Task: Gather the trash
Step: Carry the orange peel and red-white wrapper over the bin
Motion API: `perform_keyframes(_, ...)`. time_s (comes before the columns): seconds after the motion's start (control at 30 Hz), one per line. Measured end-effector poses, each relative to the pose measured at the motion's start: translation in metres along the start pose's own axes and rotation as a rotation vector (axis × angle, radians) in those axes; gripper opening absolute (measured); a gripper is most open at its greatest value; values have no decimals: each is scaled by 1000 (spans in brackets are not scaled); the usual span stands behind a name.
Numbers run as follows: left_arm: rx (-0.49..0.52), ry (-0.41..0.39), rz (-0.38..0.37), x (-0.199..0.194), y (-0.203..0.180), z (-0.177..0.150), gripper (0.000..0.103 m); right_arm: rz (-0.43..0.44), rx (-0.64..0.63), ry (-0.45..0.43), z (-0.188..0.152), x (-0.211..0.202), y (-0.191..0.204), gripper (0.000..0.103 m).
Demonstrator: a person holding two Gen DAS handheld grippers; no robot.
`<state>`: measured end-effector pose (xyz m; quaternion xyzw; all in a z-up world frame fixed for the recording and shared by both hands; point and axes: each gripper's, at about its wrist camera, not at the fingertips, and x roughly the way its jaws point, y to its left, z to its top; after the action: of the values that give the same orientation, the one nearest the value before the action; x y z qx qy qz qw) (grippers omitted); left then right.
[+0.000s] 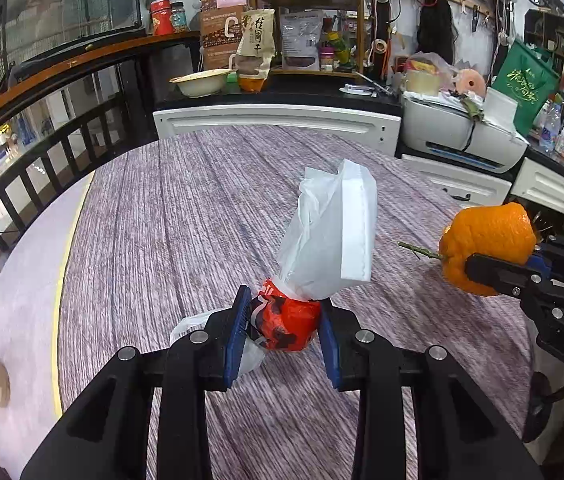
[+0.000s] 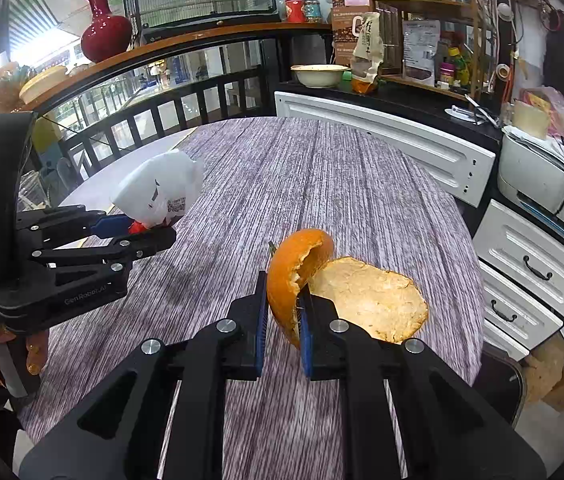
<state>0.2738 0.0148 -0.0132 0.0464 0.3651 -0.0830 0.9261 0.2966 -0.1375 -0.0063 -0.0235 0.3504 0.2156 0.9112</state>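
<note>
My left gripper (image 1: 284,328) is shut on a crumpled red wrapper (image 1: 288,326) bundled with a white plastic bag (image 1: 332,232) that stands up above the jaws, held over the grey striped round table (image 1: 185,208). It also shows in the right wrist view (image 2: 149,230), with the white bag (image 2: 161,190) on its far side. My right gripper (image 2: 284,322) is shut on a large orange peel (image 2: 346,292), its pale inside facing the camera. In the left wrist view the peel (image 1: 486,246) shows its orange skin and a green stem, in the right gripper (image 1: 478,270).
White drawer cabinets (image 2: 522,264) and a printer (image 1: 462,132) stand right of the table. A black counter (image 1: 282,92) behind holds a bowl (image 1: 201,82), packets and a wooden shelf. A black railing (image 1: 41,152) runs on the left.
</note>
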Motion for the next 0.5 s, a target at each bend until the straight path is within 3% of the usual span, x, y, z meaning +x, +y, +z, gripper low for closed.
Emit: perform_keyframes(0.5,71,-63,-89,-54,-68,-30,32,-41,84,-55,-51,-74,-35,14)
